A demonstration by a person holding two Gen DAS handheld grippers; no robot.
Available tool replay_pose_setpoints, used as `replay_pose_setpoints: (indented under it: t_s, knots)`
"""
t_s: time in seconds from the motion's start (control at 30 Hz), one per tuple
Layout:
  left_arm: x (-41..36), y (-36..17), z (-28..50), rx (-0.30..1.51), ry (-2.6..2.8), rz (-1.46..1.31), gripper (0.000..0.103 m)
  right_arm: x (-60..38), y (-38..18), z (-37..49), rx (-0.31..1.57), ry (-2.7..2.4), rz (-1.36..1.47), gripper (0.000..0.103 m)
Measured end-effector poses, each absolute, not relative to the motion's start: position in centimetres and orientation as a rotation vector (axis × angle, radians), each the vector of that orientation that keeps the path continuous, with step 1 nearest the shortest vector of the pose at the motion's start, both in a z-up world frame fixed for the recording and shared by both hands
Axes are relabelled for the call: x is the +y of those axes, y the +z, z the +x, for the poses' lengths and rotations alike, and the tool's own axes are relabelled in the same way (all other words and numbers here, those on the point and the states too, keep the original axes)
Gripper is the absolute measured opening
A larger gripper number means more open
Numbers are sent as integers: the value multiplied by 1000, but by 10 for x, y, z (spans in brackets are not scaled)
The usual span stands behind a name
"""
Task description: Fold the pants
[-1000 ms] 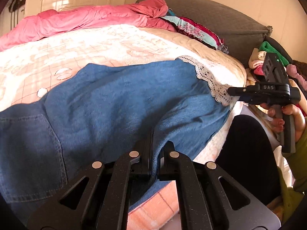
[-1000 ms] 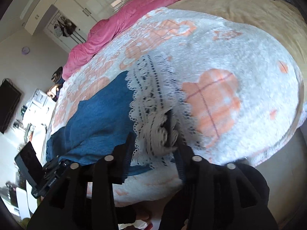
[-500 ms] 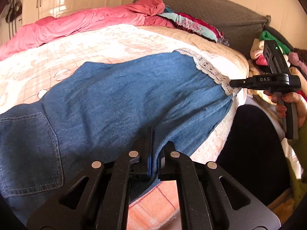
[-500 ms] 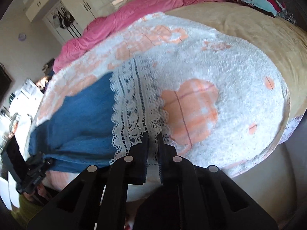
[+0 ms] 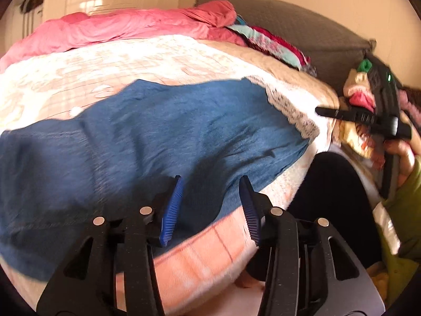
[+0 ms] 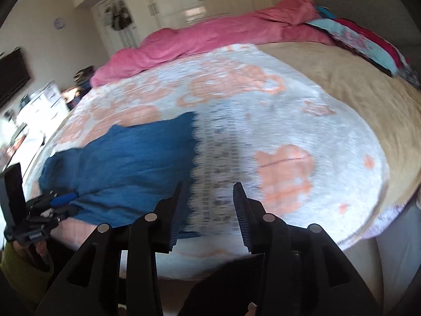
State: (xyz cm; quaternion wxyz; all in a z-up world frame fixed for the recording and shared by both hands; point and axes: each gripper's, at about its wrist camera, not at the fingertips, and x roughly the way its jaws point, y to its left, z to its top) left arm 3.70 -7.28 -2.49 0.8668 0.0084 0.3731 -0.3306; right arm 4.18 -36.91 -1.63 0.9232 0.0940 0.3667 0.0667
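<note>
Left wrist view: the left gripper [image 5: 210, 205] has its blue-padded jaws apart and opening, pressing on nothing. The blue denim pants with a white lace hem [image 5: 158, 142] lie spread on the white-and-peach fleece blanket [image 5: 200, 258] just ahead of and beneath the fingertips.

Right wrist view: the right gripper [image 6: 208, 210] also stands apart and opening, empty. The pants' lace hem [image 6: 218, 163] lies directly ahead of the fingertips, denim to their left.
</note>
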Motion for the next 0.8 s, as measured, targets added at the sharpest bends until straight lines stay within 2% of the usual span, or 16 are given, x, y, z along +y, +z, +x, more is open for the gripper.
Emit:
replay_pose_setpoints:
  t_s: [0.2,0.23,0.3,0.33,0.5,0.57,0.6,0.63,0.7,0.8]
  knots:
    - [10,3,29,742,-452,-162,56,-318,-32,64,817,273,105,37]
    - [26,7,27,726,-391,-188,65,-313,-36,69,831,270,91,44]
    - [56,11,29,720,-227,-209,79,-310,-44,74,853,256,76,48]
    - [66,11,32,732,-153,-204,82,-311,-49,77,873,254,84,48]
    - [94,-3,60,804,-44,-276,85,-320,-59,73,900,256,121,49]
    - [92,-10,72,826,-35,-273,83,-321,-61,71,905,256,130,50]
    - [89,-14,78,832,-35,-276,64,-321,-60,70,906,257,136,51]
    - [86,-16,83,833,-30,-281,39,-321,-61,69,909,261,139,51]
    - [85,-16,87,815,-22,-285,35,-321,-62,69,911,261,140,51]
    - [90,-3,87,761,-25,-291,34,-319,-62,69,915,260,134,51]
